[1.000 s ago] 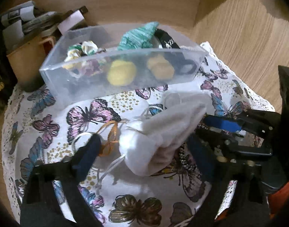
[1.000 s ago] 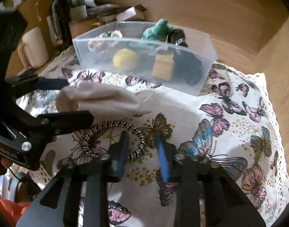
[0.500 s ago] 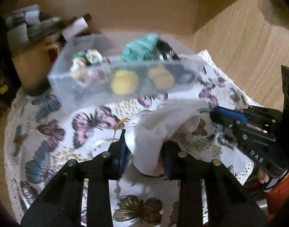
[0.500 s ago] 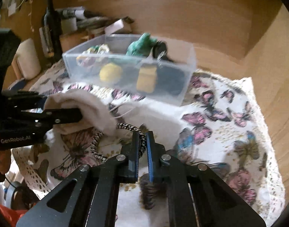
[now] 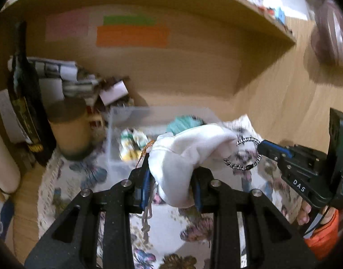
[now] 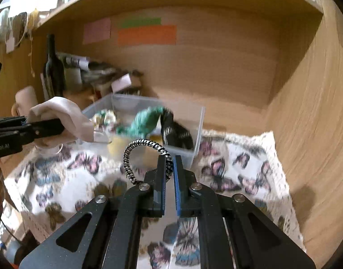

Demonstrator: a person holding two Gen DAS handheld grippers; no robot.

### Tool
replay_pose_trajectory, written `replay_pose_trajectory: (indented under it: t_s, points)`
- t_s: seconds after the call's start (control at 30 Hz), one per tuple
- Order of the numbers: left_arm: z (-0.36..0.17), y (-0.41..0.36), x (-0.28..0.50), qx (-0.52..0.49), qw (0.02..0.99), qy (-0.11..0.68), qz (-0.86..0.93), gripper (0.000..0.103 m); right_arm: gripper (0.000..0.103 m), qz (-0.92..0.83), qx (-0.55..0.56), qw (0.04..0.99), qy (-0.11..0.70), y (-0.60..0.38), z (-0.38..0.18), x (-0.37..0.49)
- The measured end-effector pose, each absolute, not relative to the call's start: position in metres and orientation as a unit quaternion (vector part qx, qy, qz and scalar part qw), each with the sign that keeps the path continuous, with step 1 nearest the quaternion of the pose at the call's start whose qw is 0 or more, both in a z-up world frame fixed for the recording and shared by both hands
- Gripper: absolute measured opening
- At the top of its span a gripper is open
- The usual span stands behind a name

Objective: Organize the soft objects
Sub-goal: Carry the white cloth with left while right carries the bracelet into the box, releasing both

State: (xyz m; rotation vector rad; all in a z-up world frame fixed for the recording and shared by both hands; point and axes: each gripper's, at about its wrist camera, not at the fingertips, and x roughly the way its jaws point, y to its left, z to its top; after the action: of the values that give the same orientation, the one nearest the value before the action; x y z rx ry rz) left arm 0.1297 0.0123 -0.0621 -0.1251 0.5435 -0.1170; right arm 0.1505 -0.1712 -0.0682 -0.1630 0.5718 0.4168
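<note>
My left gripper (image 5: pixel 171 174) is shut on a white cloth pouch (image 5: pixel 189 150) and holds it in the air; its drawstring (image 5: pixel 146 222) hangs below. The pouch also shows at the left of the right wrist view (image 6: pixel 63 116). My right gripper (image 6: pixel 169 168) is shut on a black-and-white braided hair tie (image 6: pixel 137 154), lifted above the cloth; the tie also shows in the left wrist view (image 5: pixel 243 157). A clear plastic bin (image 6: pixel 198 123) behind holds a teal cloth (image 6: pixel 146 118), a black item and yellow pieces.
A butterfly-print cloth (image 6: pixel 245 161) covers the wooden desk. A dark bottle (image 5: pixel 25 103), a brown mug (image 5: pixel 70 130) and paper clutter (image 5: pixel 81 83) stand at the back left. A wooden wall (image 6: pixel 310 112) rises on the right.
Both grippers have risen off the cloth, the left with the pouch and the right with the hair tie. The views now tilt up toward the back wall.
</note>
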Motion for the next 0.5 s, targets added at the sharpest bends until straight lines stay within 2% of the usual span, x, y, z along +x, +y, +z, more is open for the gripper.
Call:
replay_pose_trajectory:
  t_s: [0.27, 0.5]
  points:
    - [-0.045, 0.033, 0.161, -0.071, 0.967, 0.243, -0.017, 0.031, 0.006, 0.210, -0.068, 0.946, 0.239, -0.159, -0.042, 0.172]
    - [-0.070, 0.038, 0.207, -0.064, 0.958, 0.278, 0.005, 0.031, 0.006, 0.224, -0.062, 0.940, 0.250, -0.138, -0.049, 0.201]
